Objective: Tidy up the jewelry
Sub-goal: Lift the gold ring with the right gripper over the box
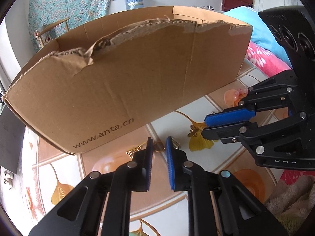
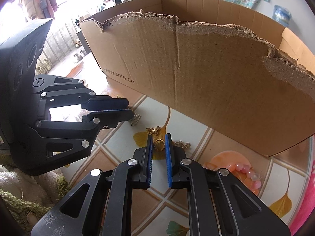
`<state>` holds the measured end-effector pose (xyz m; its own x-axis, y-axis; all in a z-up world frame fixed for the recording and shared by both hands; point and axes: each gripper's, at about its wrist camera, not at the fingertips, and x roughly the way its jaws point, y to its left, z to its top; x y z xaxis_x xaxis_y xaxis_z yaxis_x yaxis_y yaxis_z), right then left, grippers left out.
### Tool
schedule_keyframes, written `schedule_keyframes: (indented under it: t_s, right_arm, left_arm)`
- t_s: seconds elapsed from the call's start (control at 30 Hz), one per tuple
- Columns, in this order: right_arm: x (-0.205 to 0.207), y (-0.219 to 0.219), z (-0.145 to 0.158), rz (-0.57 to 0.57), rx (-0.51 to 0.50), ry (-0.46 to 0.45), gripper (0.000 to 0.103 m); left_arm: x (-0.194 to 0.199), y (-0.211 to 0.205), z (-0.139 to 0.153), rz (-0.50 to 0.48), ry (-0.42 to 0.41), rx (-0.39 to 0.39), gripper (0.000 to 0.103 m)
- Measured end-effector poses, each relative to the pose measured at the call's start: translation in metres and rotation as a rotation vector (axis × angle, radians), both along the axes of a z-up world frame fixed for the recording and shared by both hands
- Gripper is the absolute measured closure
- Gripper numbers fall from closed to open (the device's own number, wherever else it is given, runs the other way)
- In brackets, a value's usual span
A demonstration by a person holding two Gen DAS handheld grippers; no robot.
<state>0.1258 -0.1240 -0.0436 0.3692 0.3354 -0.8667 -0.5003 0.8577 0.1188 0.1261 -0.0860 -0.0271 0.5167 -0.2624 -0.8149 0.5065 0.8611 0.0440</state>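
A: Bottom centre of the left wrist view: how does the left gripper [image 1: 159, 142] stand?

B: Narrow. Its blue pads [image 1: 150, 157] pinch a gold ring [image 1: 159, 147] low over the patterned table [image 1: 167, 122].

A: And around the tips?

B: A ribbed silver piece [image 1: 176, 144] shows just right of them and a gold chain [image 1: 132, 152] just left. Further right, a butterfly charm [image 1: 193, 132] lies on a yellow leaf print. Beyond it, at the right edge of the frame, pink beads [image 1: 239, 93] sit on an orange patch.

A: The right gripper [image 2: 159, 137]?

B: It is at the bottom centre of its own view and just as narrow. Its pads are closed on a second gold ring [image 2: 159, 145], which stands on edge between them. A silver chain [image 2: 183, 144] lies just right of its tips, and the butterfly charm sits just past them.

A: Farther back?

B: The cardboard box [image 1: 128, 78] fills the middle of both views. It stands on the table behind the jewelry, with its near wall torn along the top and a web address printed low on it. Behind the box, a floral cloth [image 1: 69, 5] hangs in the upper left of the left view. A blue water jug [image 1: 134, 0] stands at top centre.
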Motion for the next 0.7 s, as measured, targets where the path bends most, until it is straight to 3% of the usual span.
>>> schedule_keyframes:
  t_s: [0.7]
  right_arm:
    - [0.011,-0.026,0.006,-0.014,0.027,0.017,0.093]
  left_arm:
    - [-0.001,0.006,0.004,0.009,-0.008,-0.040,0.091]
